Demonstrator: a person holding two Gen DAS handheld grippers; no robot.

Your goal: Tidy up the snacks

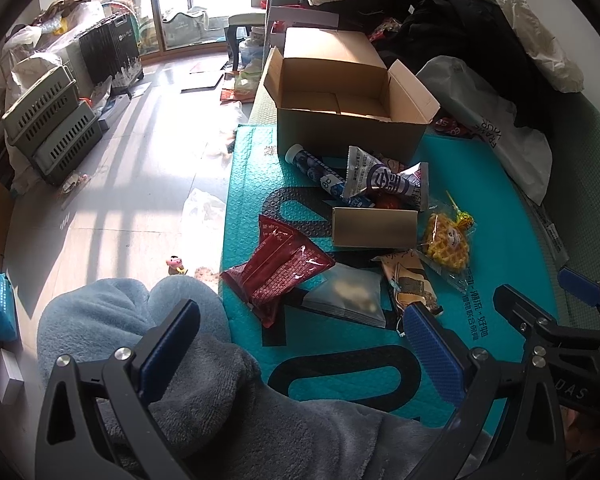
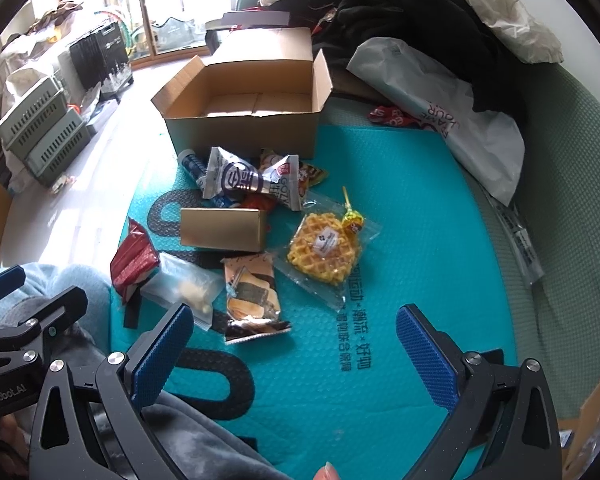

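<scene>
An open empty cardboard box (image 1: pixel 352 120) (image 2: pixel 244 128) stands at the far end of a teal mat (image 1: pixel 500 208) (image 2: pixel 400 200). Snacks lie in a loose pile in front of it: a silver-blue packet (image 1: pixel 384 184) (image 2: pixel 248 180), a blue tube (image 1: pixel 312 168), a gold box (image 1: pixel 374 227) (image 2: pixel 222 229), a red packet (image 1: pixel 278 268) (image 2: pixel 134 258), a clear bag (image 1: pixel 352 294) (image 2: pixel 184 284), a brown bar packet (image 1: pixel 410 280) (image 2: pixel 252 292), and a wrapped yellow waffle (image 1: pixel 448 240) (image 2: pixel 324 250) with a lollipop (image 2: pixel 352 220). My left gripper (image 1: pixel 300 336) and right gripper (image 2: pixel 296 344) are both open and empty, near the mat's near edge.
Blue-grey fleece-covered legs (image 1: pixel 140 340) lie at the mat's left near corner. Dark clothes (image 1: pixel 480 32), white bags (image 2: pixel 440 92) and a green cushion (image 2: pixel 572 200) crowd the right. Green crates (image 1: pixel 48 120) and a black case (image 1: pixel 108 48) stand on the floor at left.
</scene>
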